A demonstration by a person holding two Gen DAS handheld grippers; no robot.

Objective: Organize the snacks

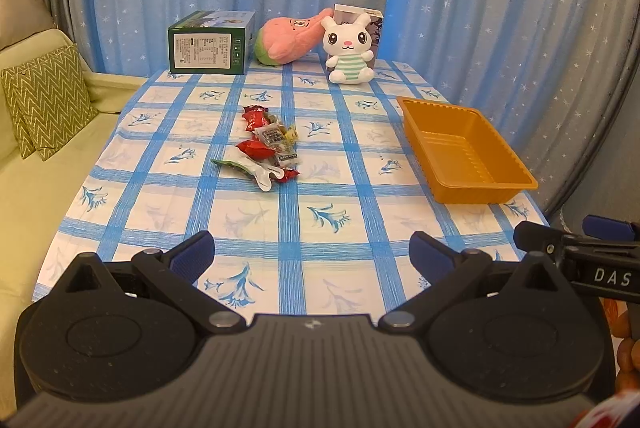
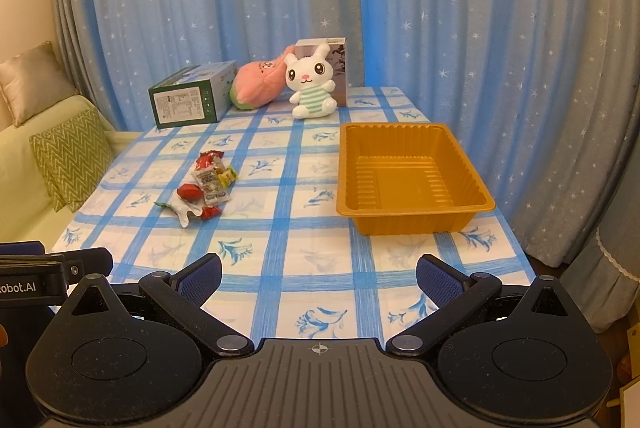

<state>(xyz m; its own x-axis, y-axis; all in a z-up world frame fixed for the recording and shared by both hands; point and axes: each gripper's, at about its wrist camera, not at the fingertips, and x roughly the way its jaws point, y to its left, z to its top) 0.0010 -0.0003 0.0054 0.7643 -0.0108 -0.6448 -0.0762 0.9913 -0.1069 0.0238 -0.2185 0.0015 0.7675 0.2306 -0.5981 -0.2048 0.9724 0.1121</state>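
Orange tray (image 2: 412,174) sits empty right of centre, snacks (image 2: 202,184) piled centre-left; left gripper (image 1: 312,248) and right gripper (image 2: 319,274) released, staged low.

The worktop (image 2: 304,268) wears a matt checked cloth. The orange tray (image 2: 472,184) is glossy ribbed plastic. The snack packets (image 2: 206,184) are shiny crinkled foil and film. The white rabbit (image 2: 310,84) is soft plush. The green box (image 2: 186,102) is smooth printed card.
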